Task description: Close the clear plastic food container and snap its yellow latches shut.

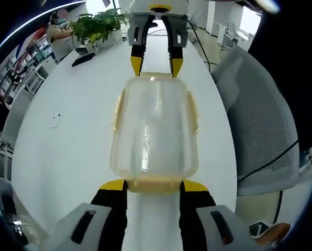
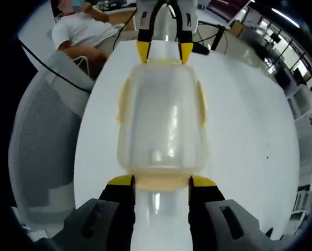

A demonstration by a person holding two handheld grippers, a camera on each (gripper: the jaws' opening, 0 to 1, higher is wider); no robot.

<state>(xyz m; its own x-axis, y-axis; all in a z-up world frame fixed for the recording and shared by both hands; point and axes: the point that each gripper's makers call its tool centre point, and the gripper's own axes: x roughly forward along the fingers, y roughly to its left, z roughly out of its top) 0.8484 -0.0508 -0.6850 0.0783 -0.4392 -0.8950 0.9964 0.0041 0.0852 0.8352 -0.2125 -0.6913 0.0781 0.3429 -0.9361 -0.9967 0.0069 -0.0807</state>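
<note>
The clear plastic container (image 1: 155,130) lies lengthways on the white table (image 1: 67,136), its lid on top, with pale yellow latches on its long sides (image 1: 117,110) (image 1: 192,112). My left gripper (image 1: 153,185) is open; its yellow tips flank the near end latch (image 1: 153,183) and sit against the container's end. My right gripper (image 1: 156,66) stands at the far end, tips either side of that latch. In the right gripper view the container (image 2: 163,120) runs away from my right gripper (image 2: 162,182), which is open around its end latch (image 2: 162,181). The left gripper (image 2: 164,52) is opposite.
A grey mesh chair (image 1: 260,130) stands close to the table's edge, also in the right gripper view (image 2: 41,136). A potted plant (image 1: 98,26) and a black item (image 1: 82,58) sit at the far end. A person in white (image 2: 82,31) sits beyond the table.
</note>
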